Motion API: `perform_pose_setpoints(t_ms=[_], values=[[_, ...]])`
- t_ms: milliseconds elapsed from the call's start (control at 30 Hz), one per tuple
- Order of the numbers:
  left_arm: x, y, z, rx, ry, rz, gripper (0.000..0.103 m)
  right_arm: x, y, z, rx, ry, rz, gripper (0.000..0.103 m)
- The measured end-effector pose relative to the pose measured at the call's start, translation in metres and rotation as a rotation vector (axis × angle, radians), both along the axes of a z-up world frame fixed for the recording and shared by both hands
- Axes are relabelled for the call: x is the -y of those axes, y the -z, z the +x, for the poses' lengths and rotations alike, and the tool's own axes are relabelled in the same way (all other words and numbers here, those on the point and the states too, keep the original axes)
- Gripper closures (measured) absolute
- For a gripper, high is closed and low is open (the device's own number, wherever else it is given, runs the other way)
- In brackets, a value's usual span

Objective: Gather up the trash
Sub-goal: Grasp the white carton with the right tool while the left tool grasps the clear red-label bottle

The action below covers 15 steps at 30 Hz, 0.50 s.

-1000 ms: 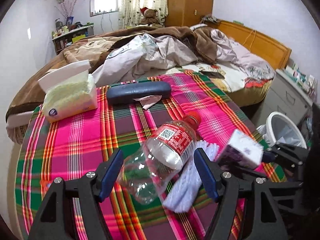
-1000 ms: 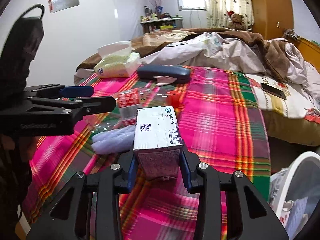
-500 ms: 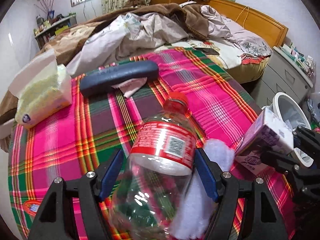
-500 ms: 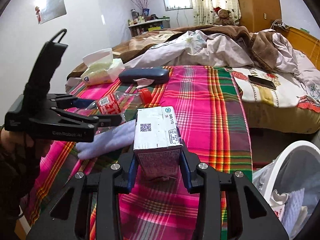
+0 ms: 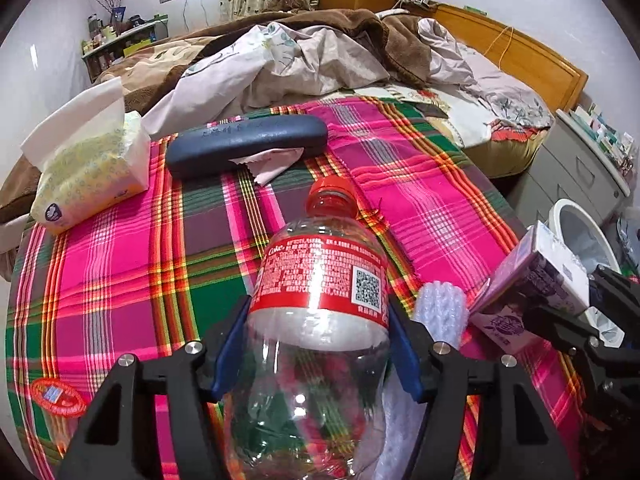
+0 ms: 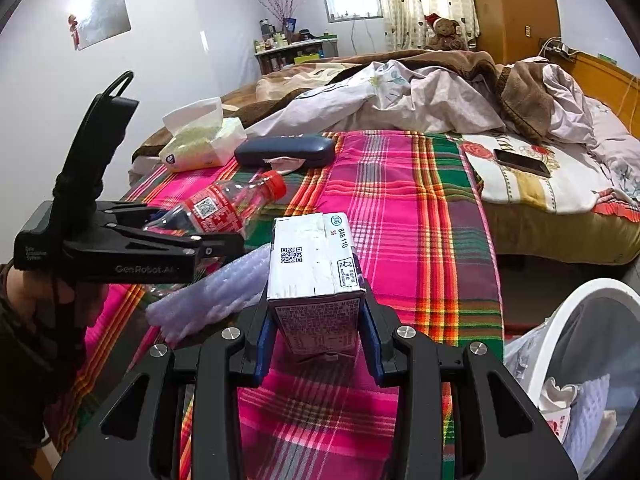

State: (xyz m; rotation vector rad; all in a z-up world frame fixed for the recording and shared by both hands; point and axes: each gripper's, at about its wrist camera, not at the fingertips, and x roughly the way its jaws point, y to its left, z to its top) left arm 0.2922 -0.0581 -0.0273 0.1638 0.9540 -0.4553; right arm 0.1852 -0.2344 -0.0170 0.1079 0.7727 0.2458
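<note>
Since the earlier frames the clear plastic bottle (image 5: pixel 320 320) has gone from lying loose ahead of the left gripper (image 5: pixel 316 344) to sitting squarely between its blue pads, which are closing in and already touch the bottle's sides at lower centre of the left wrist view; the right gripper (image 6: pixel 316 332) has kept its place, pinching a drink carton (image 6: pixel 316 272) upright at centre of its own view. On the bottle's red label white script ends in "oke" beside dense small print and a QR code; its red cap (image 5: pixel 331 196) points up the frame, and the bottle looks empty. The carton's white top shows a QR code, "SIG", "848 110" and "36"; its purple side carries characters too small to read. The left gripper's black body, at left of the right wrist view, reads "GenRobot.AI". All this is over a pink, green and orange plaid blanket (image 5: pixel 120 264). A pale bubble-wrap roll (image 6: pixel 208 292) lies on the blanket just beside the bottle. Toward upper left lie a tissue pack (image 5: pixel 88 168) with a sheet standing out of it and a dark blue glasses case (image 5: pixel 246 144) with faint writing on its lid. At lower right of the right wrist view a white bin (image 6: pixel 560 320) holds crumpled paper and wrappers.
</note>
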Motion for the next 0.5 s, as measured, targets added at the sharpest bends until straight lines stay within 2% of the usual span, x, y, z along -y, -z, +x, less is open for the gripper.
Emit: perform_pose_setpoints(t_ms=[500], values=[[0.004, -0.048, -0.055, 0.110, -0.010, -0.032, 0.037, 0.014, -0.027, -0.030, 0.076, 0.044, 0.012, 0.065]])
